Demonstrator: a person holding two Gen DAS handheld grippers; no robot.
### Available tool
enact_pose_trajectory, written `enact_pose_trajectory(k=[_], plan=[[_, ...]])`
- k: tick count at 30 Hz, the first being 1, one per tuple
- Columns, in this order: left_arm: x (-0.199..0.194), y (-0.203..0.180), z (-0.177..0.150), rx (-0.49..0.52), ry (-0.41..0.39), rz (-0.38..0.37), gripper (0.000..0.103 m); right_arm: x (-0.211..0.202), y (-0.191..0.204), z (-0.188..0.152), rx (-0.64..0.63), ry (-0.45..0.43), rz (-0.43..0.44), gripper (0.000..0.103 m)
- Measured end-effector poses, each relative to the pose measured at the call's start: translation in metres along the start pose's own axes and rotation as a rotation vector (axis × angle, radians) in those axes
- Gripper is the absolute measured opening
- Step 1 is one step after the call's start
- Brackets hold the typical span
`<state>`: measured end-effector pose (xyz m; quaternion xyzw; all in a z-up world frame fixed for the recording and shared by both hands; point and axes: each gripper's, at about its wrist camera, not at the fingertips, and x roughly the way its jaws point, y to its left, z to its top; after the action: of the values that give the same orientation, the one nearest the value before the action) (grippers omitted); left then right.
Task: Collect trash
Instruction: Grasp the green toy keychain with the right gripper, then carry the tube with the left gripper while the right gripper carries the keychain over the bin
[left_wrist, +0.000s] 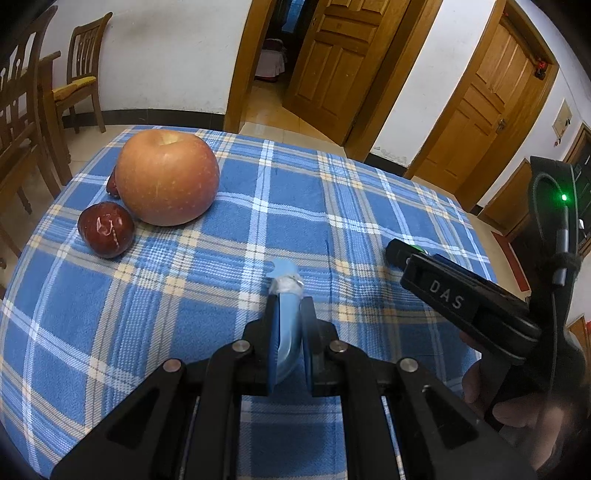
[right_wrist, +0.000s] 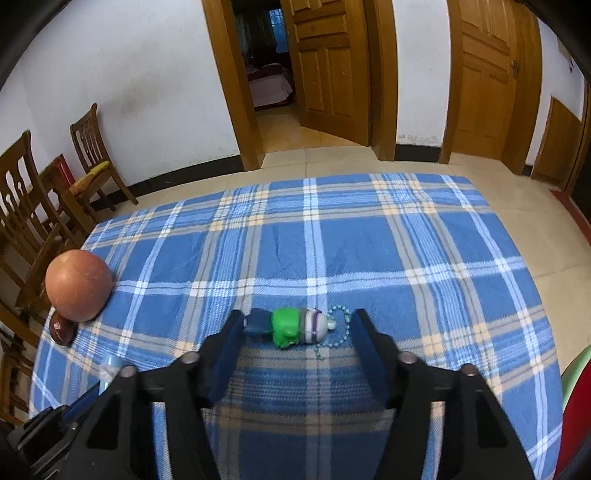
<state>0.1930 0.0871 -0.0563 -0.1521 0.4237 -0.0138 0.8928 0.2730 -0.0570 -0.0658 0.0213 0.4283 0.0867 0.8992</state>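
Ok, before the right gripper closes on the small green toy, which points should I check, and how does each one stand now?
1. Right gripper open: ok, jaws spread wide.
2. Green toy between the fingers: ok, it lies crosswise in the gap.
3. Bead chain free of the fingers: cannot tell, it lies close to the right one.
4. Left gripper secure on the blue item: ok, shut on it.
5. Apple clear of the grasp: ok, far to the left.
6. Trash container in view: not ok, none clearly visible.
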Motion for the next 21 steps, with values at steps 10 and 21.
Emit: enact_pose_trajectory(k=[10, 21], plan=[[0.0, 0.001, -0.003, 0.007, -0.005, -0.008, 0.01, -0.016, -0.009, -0.012, 0.009, 0.008, 0.025, 0.053], [-0.002, -0.012, -0.005, 0.041, -0.001, -0.02, 0.01, -0.062, -0.043, -0.033, 0.064, -0.005, 0.03, 0.053]])
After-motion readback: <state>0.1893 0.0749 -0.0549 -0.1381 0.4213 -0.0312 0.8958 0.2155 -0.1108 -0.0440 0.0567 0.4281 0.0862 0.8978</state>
